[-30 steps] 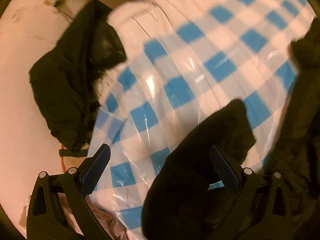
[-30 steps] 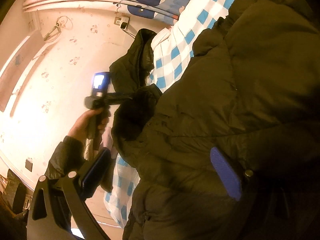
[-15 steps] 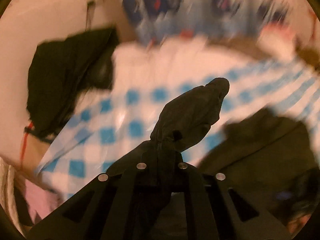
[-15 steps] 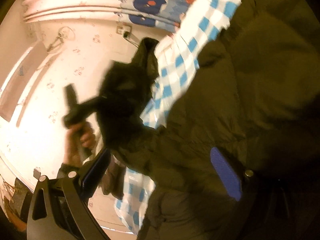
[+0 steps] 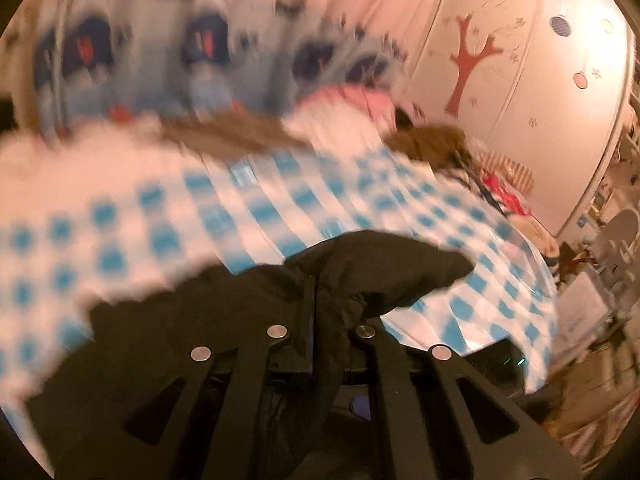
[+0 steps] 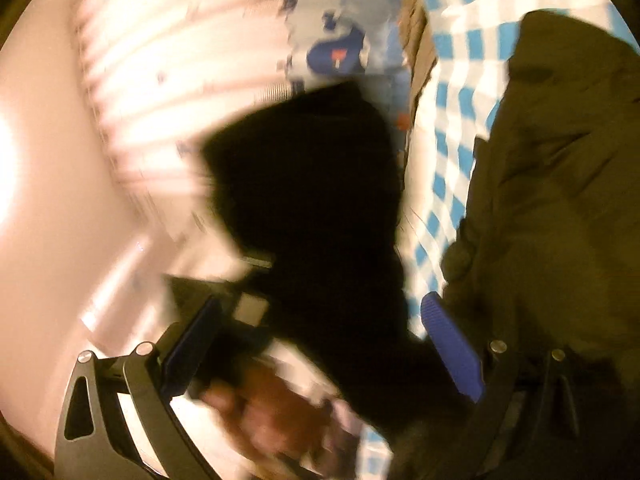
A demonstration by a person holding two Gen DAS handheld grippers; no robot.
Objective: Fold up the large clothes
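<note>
A dark padded jacket lies on a blue-and-white checked sheet over the bed. My left gripper is shut on the jacket's sleeve, whose end sticks out ahead of the fingers, lifted above the sheet. In the right wrist view the same sleeve hangs raised and blurred in the middle. My right gripper is open, its right blue pad against the jacket body's edge, its left pad in free air.
A curtain with blue cartoon prints hangs behind the bed. Brown and pink clothes lie along the far edge. A wall with a red tree sticker and cluttered furniture stand at the right.
My left gripper closed on the sleeve, lifted it off the sheet and swung right, across the jacket. The right gripper stayed open by the jacket body.
</note>
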